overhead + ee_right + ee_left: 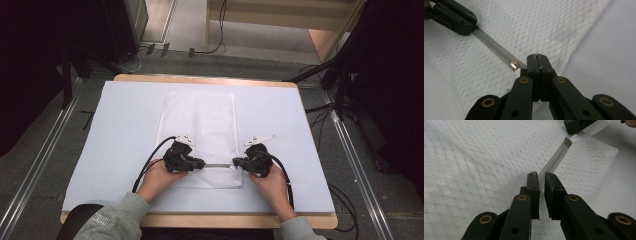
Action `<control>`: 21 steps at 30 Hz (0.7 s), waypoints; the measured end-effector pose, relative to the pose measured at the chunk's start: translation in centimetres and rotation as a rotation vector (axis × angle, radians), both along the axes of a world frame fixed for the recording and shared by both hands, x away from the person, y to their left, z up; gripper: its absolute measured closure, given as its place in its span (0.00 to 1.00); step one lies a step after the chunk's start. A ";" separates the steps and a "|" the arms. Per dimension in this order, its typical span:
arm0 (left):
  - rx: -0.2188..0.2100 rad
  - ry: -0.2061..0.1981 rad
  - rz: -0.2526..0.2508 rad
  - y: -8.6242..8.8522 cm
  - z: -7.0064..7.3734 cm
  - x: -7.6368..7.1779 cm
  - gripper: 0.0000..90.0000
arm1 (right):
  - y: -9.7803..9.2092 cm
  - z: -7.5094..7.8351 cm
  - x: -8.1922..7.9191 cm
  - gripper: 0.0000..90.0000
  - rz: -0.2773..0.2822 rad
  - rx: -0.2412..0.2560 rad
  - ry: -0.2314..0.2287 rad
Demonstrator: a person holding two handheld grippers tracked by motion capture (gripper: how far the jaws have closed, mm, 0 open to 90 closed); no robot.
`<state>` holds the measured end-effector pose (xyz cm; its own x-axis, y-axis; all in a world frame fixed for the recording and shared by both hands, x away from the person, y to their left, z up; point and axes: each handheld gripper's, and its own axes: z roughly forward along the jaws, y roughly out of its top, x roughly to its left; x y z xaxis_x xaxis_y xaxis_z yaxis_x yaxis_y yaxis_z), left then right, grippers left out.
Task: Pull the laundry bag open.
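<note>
A white mesh bag (200, 120) lies flat on the pale table cover (125, 130), with a grey zipper (218, 165) running across its near end. My left gripper (202, 164) sits at the zipper's left end. In the left gripper view its jaws (541, 176) are nearly together, pinching the zipper tape (554, 161) and mesh. My right gripper (235, 162) is at the zipper's right end. In the right gripper view its jaws (537, 57) are tight together just beside the metal slider (514, 65), apparently on the pull tab, which is hidden.
The bag's right edge (574, 50) lies close to my right gripper, with bare cover beyond it. The table's wooden front edge (200, 220) is near the person's sleeves. Cables (345, 210) and metal rails (360, 170) run on the floor at both sides.
</note>
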<state>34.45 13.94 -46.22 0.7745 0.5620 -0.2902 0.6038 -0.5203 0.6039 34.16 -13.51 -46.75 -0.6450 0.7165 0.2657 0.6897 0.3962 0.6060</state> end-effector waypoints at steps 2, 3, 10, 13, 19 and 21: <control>-0.002 -0.001 0.001 0.0 0.0 0.0 0.92 | 0.1 0.0 -0.2 1.00 0.013 0.014 0.000; -0.002 0.000 0.000 0.0 0.0 0.0 0.92 | 0.3 0.0 -0.3 1.00 0.017 0.015 0.010; -0.001 0.010 -0.004 -0.1 0.1 0.1 0.88 | 1.0 0.1 -0.7 1.00 0.044 -0.003 -0.004; 0.013 0.013 -0.004 -0.3 0.3 0.2 0.85 | 1.3 0.1 -0.6 1.00 0.049 0.001 -0.009; -0.016 0.004 -0.016 -0.8 1.2 0.2 0.80 | 0.7 0.7 -0.5 1.00 0.040 0.027 -0.040; -0.027 0.001 -0.025 -1.0 1.5 0.2 0.80 | 0.4 0.8 -0.4 1.00 0.026 0.029 -0.044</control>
